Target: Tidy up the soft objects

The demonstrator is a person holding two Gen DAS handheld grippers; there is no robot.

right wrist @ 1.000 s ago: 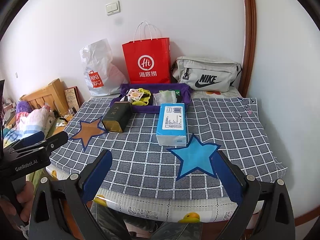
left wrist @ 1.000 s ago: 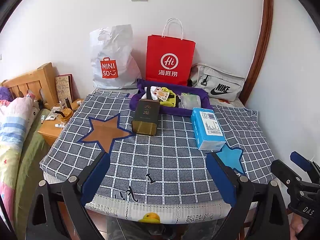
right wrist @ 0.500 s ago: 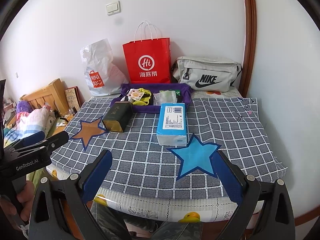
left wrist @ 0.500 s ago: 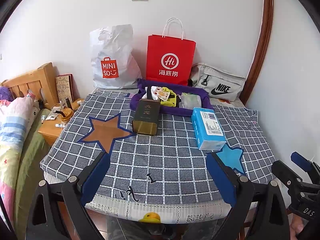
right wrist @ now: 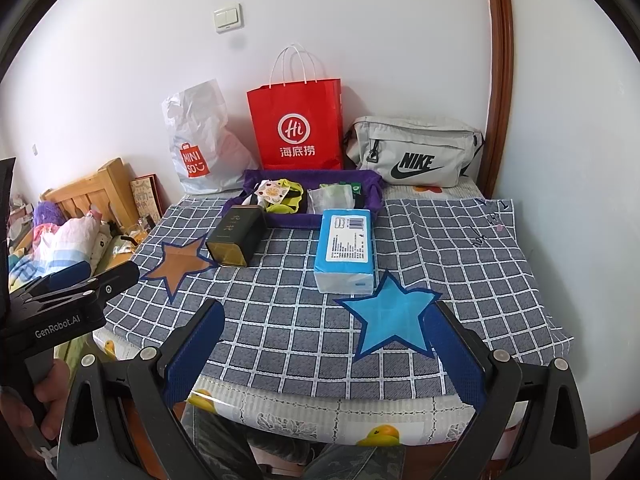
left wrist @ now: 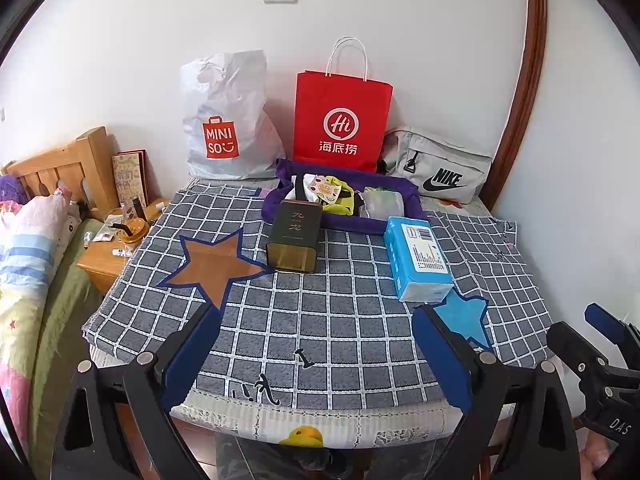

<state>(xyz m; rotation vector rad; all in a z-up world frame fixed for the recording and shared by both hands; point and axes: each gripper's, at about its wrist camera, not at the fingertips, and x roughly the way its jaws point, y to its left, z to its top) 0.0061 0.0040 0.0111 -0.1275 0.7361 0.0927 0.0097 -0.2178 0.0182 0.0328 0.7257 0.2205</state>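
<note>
While both tongs wait at the near edge of the table, each one is spread wide and holds nothing. The left gripper hangs over the grey checked cloth, with its blue pads on either side of bare squares. The right gripper does the same, and its right pad sits just beside the blue star.

A little farther in, the blue tissue pack lies flat, its near end touching the top point of the blue star. To its left the dark tin box lies on its side next to the brown star. Behind them both sits the purple tray, with yellow-green cloth bits and a clear bag in it. At the far wall stand a red paper bag, a white shopping bag and a grey waist bag.

Only the right view shows the whole blue star, and a hand holding the left tool at the left edge. Only the left view shows the wooden night table with small things on it, and the tip of the right tool at the right edge.

The soft things in the tray are bunched up and hard to tell apart. The bed on the left is cut off
</note>
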